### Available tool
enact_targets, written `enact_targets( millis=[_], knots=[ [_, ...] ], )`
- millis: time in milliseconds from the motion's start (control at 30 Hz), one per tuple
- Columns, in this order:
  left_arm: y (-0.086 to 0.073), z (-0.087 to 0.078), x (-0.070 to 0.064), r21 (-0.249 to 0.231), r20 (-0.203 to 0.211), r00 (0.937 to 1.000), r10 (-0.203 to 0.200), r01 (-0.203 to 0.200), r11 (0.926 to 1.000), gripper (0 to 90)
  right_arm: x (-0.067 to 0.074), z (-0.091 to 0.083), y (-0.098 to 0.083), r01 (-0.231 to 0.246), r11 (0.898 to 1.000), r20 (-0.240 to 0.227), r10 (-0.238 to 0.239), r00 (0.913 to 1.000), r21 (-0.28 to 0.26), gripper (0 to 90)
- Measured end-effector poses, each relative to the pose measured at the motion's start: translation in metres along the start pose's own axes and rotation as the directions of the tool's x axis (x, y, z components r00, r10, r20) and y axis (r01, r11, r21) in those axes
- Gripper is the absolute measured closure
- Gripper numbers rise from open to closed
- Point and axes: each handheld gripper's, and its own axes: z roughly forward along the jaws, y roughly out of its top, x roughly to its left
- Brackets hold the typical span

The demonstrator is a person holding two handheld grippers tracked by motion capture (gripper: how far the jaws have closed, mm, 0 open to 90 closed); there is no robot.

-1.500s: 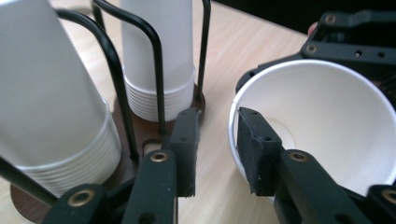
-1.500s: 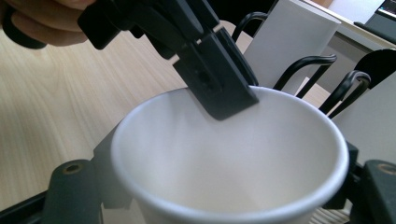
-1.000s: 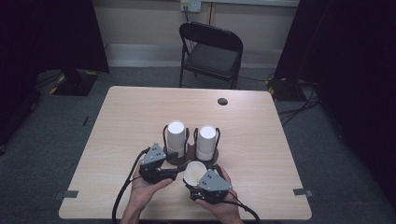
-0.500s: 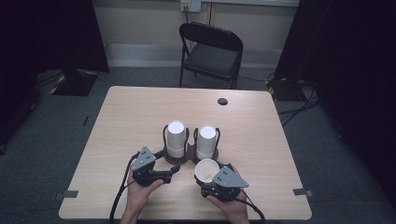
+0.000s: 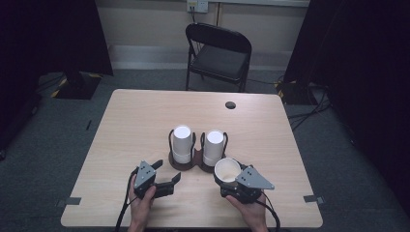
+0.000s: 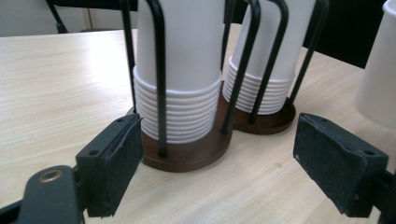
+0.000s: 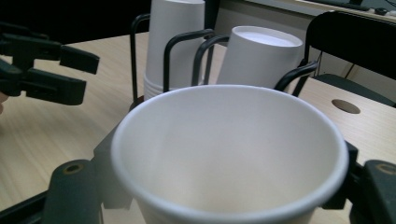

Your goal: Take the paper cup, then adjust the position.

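— Jaws of the right gripper (image 5: 231,175) were clamped on a paper cup (image 5: 227,170), mouth up, just near of the right stack (image 5: 213,146) in the wire holder (image 5: 183,163). And the left?

— The left gripper (image 5: 167,175) had just been opening — jaws apart, nothing between them, low beside the left stack (image 6: 180,79).

— What would the next step ask for?

— Probably a steady, level carry, with pressure light enough not to crush the rim.
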Motion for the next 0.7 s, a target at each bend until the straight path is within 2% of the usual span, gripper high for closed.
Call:
enact_targets(
  millis=[100, 133, 233, 567, 700],
  knots=[
    [-0.004, -0.002, 0.0, -0.012, -0.026, 0.9996, -0.005, 0.005, 0.9999, 15.6, -0.007, -0.001, 0.002, -0.019, 1.0, 0.018, 0.019, 0.9997, -0.002, 24.9],
    [-0.006, -0.003, 0.0, -0.018, -0.038, 0.9993, -0.007, 0.007, 0.9998, 15.5, -0.011, -0.001, 0.003, -0.024, 1.0, 0.04, 0.025, 0.9989, -0.008, 24.9],
    [-0.01, -0.004, 0.0, -0.024, -0.072, 0.9973, -0.016, 0.014, 0.9996, 15.5, -0.018, -0.002, 0.005, -0.036, 0.999, 0.064, 0.037, 0.9973, -0.014, 25.0],
    [-0.014, -0.005, -0.002, -0.034, -0.099, 0.9951, -0.003, -0.001, 0.9994, 15.5, -0.044, 0.0, 0.01, -0.085, 0.996, 0.097, 0.086, 0.9915, -0.017, 25.0],
    [-0.013, -0.005, -0.002, -0.005, -0.11, 0.9939, 0.01, -0.01, 0.9999, 15.8, -0.058, 0.003, 0.012, -0.113, 0.993, 0.122, 0.116, 0.9857, -0.03, 25.0]
  ],
)
